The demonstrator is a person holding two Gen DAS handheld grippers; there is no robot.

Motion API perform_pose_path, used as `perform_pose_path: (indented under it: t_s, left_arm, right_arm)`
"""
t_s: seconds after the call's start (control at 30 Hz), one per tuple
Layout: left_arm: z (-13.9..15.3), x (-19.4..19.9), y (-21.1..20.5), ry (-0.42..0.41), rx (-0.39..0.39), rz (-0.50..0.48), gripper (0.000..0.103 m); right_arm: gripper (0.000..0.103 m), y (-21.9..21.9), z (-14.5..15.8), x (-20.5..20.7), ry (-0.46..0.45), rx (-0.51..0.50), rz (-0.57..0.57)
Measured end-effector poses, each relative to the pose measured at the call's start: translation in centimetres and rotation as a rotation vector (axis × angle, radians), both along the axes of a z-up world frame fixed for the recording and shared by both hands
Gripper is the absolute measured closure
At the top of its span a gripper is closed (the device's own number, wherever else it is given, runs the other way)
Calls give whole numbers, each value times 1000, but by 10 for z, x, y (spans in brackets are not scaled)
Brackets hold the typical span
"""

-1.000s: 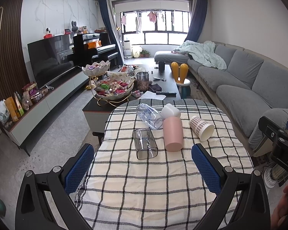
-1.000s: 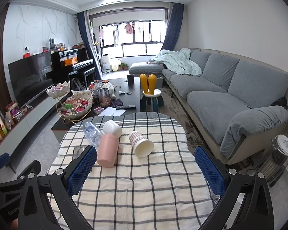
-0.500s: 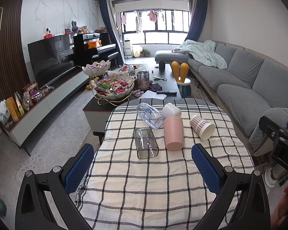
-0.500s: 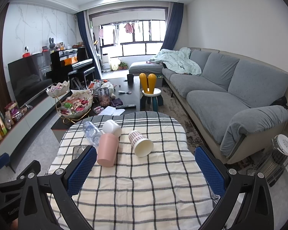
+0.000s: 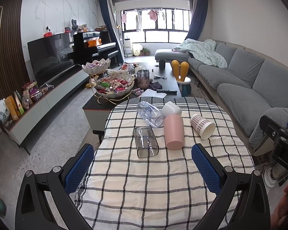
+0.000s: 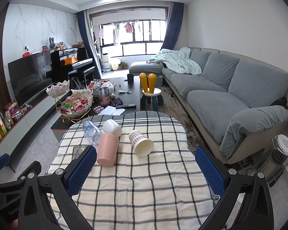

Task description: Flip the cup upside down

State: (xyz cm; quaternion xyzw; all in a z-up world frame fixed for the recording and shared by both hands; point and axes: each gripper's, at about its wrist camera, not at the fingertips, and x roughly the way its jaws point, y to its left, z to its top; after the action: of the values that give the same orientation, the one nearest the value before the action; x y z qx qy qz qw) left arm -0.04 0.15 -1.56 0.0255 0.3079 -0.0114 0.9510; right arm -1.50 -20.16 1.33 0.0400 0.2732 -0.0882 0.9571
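Approach step: both my claws gape wide, holding nothing
Next I line the right claw (image 6: 145,169) onto the lying paper cup (image 6: 141,143); left claw (image 5: 143,167) hovers above the worktop (image 5: 144,182)

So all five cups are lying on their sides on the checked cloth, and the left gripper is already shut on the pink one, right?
Not quite. The left gripper is open and holds nothing; the pink cup lies untouched beyond its fingers, as the left wrist view shows. The rest stands.
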Motion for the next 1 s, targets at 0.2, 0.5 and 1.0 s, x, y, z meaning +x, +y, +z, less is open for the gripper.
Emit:
perform_pose_path:
  t_s: [0.2,0.5,1.0]
  left_arm:
    - [-7,1,3,7,8,11,0]
    - [-14,20,17,36,3,48,0]
    - [-28,80,53,65,0,128,0]
  right_arm:
    - [0,2,0,1,0,-3,7]
    - [0,18,-6,30,8,-25,56]
    - [0,63,-21,113,75,-66,201]
